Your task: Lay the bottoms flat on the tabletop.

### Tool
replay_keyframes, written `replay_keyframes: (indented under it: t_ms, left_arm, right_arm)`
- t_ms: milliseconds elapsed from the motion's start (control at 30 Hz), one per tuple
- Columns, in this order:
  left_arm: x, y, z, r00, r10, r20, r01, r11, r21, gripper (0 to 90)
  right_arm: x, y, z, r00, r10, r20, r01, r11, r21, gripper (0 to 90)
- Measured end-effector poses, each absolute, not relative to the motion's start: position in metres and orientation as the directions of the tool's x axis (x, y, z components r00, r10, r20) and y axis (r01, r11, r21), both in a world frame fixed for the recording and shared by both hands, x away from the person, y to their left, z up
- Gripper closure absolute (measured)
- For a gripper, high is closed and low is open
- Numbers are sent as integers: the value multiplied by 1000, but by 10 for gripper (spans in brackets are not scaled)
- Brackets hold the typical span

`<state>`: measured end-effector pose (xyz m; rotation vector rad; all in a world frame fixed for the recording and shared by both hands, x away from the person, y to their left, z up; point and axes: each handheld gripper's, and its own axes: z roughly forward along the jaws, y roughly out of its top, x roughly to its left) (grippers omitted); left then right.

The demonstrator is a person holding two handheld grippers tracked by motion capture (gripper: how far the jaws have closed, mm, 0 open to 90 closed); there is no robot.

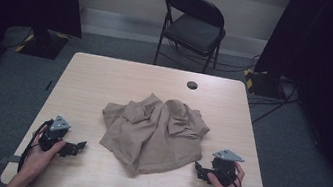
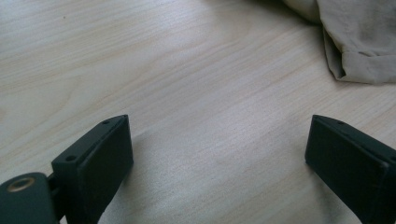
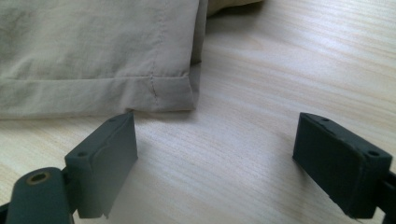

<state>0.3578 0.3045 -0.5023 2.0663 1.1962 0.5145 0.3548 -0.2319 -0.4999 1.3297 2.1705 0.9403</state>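
The table (image 1: 106, 79) was a light wood-grain rectangle with rounded corners, standing on grey carpet. A round dark cable hole (image 1: 192, 85) sat near its far edge, a little right of centre. A crumpled beige garment (image 1: 153, 132) lay directly on the top, around the middle and reaching toward the near edge, its folds bunched highest on the far side. A stitched hem corner (image 3: 173, 93) lay flat against the wood. The near left and near right corners were bare wood.
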Motion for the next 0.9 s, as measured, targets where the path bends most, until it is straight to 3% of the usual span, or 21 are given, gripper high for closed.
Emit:
replay_keyframes:
  t_ms: [633, 900]
  left_arm:
    - [358, 305, -502, 500, 866, 1, 595, -344, 726, 70]
    - [358, 305, -502, 501, 865, 0, 596, -345, 725, 69]
  right_arm:
    - [357, -229, -492, -471, 882, 15, 618, 318, 719, 159]
    - [366, -236, -457, -479, 876, 53, 573, 266, 776, 145]
